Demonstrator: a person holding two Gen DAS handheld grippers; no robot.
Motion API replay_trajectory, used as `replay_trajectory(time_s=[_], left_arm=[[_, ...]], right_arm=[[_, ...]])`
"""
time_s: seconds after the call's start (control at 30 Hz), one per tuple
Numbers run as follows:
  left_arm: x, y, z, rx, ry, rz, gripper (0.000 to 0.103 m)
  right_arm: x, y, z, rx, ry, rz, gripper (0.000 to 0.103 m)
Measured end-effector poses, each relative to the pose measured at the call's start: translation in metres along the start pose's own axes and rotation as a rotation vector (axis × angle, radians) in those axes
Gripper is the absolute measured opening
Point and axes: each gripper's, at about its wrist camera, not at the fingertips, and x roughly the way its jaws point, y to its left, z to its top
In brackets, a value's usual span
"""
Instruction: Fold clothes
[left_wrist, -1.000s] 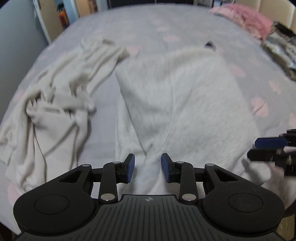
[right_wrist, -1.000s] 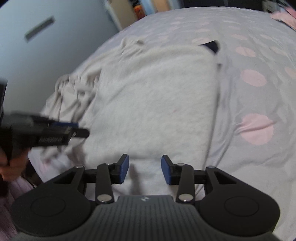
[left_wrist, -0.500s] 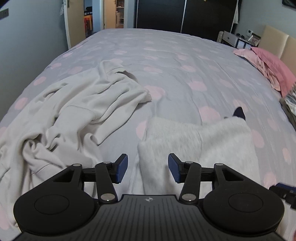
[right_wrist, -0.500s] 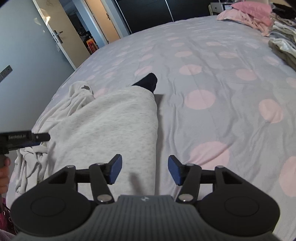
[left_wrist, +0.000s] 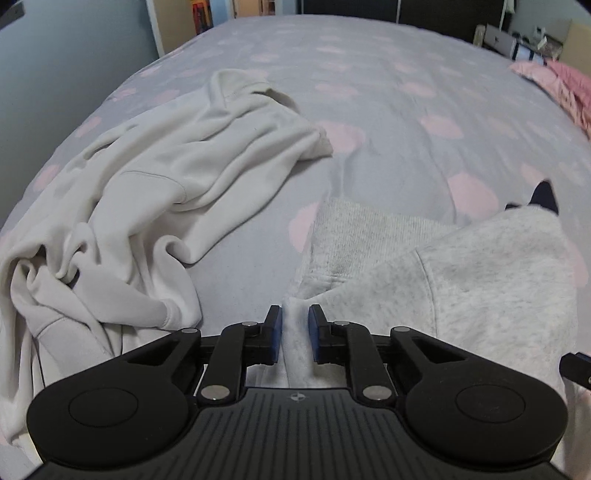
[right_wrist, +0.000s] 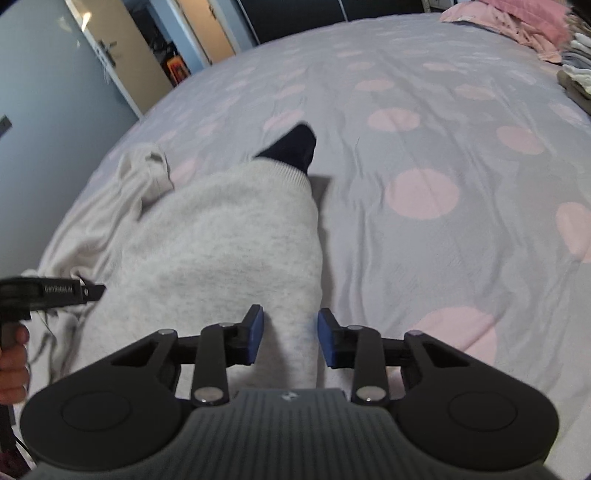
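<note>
Grey bedspread (left_wrist: 388, 122) with pink dots carries a grey sweatshirt (left_wrist: 491, 277) beside a crumpled cream garment (left_wrist: 159, 184). Left gripper (left_wrist: 295, 334) is closing, pinching the sweatshirt's near edge. Right gripper (right_wrist: 290, 338) is closing; fabric sits between its pads, apparently untouched.

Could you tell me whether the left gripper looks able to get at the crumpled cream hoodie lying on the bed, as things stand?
Probably not right away: the left gripper is closing its jaws on the light grey fleece sweatshirt. The crumpled cream hoodie lies uncovered beside it on the spotted bedspread, so reaching it looks easy once the gripper lets go.
</note>
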Motion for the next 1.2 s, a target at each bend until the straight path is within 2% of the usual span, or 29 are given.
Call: replay_trajectory(time_s=[0.2,0.27,0.37,0.4,0.57,0.7,0.8,0.83,0.97,1.0,1.1,1.2], left_arm=[[-0.006,-0.013,0.000,0.049,-0.012,0.059,0.015],[-0.019,-0.016,0.000,0.071,-0.042,0.087,0.020],[-0.039,-0.016,-0.002,0.077,-0.075,0.107,0.035],[-0.047,-0.016,-0.003,0.076,-0.085,0.109,0.039],[-0.086,-0.016,-0.027,0.088,-0.113,0.041,0.039],[-0.104,-0.029,-0.052,0.181,-0.101,-0.015,0.039],[-0.108,-0.033,-0.068,0.226,-0.094,-0.020,0.039],[-0.106,-0.033,-0.073,0.232,-0.073,-0.027,0.039],[-0.089,-0.031,-0.089,0.266,0.020,-0.027,0.042],[-0.084,-0.030,-0.092,0.268,0.024,-0.026,0.045],[-0.073,-0.028,-0.097,0.259,0.036,-0.027,0.045],[-0.064,-0.028,-0.100,0.245,0.048,-0.028,0.045]], right_arm=[[0.005,-0.005,0.001,0.032,0.028,-0.007,0.043],[-0.001,-0.007,0.000,0.055,0.036,-0.001,0.046],[-0.014,-0.008,-0.004,0.054,0.037,0.022,0.055],[-0.019,-0.008,-0.006,0.044,0.032,0.016,0.055],[-0.043,0.001,-0.023,-0.025,0.005,-0.003,0.055],[-0.058,0.012,-0.038,-0.087,-0.001,-0.015,0.061],[-0.065,0.013,-0.046,-0.095,0.016,-0.007,0.064],[-0.067,0.012,-0.049,-0.090,0.028,-0.002,0.069],[-0.066,0.006,-0.061,-0.070,0.089,0.003,0.071],[-0.062,0.005,-0.064,-0.065,0.108,0.005,0.071],[-0.053,0.001,-0.074,-0.039,0.155,0.020,0.072],[-0.045,-0.002,-0.078,0.007,0.195,0.072,0.073]])
